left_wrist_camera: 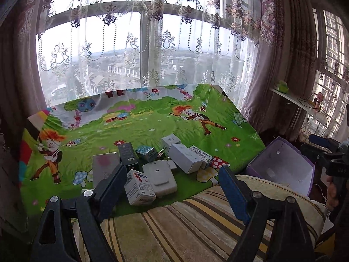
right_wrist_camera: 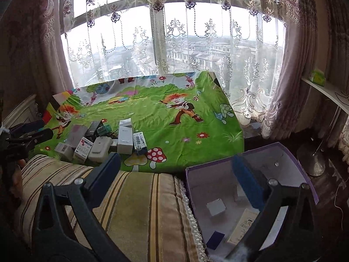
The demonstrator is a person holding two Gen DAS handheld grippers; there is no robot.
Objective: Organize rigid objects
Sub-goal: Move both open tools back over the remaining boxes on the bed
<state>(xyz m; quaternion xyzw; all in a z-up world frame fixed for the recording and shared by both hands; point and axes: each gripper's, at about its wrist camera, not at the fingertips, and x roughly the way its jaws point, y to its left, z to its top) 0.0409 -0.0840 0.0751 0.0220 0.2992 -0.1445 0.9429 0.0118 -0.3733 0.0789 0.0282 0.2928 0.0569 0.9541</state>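
Several small boxes lie clustered on the green cartoon cloth point(left_wrist_camera: 152, 120): a red-and-white box point(left_wrist_camera: 139, 186), a white charger-like block point(left_wrist_camera: 160, 178), a white carton point(left_wrist_camera: 185, 160), a black box point(left_wrist_camera: 127, 154) and a grey box point(left_wrist_camera: 104, 168). The same pile point(right_wrist_camera: 102, 139) shows in the right wrist view. My left gripper point(left_wrist_camera: 172, 178) is open and empty just in front of the pile. My right gripper point(right_wrist_camera: 176, 168) is open and empty over the edge of a purple box point(right_wrist_camera: 250, 187) that holds a small white box point(right_wrist_camera: 216, 206), a cream box point(right_wrist_camera: 242, 227) and a dark blue item point(right_wrist_camera: 214, 242).
A striped cushion point(left_wrist_camera: 185, 222) lies below both grippers, between the cloth and me. The purple box point(left_wrist_camera: 283, 166) sits at the cushion's right. Lace curtains and a window stand behind the table. A white shelf point(right_wrist_camera: 327, 91) and a lamp base point(right_wrist_camera: 314, 159) are at the right.
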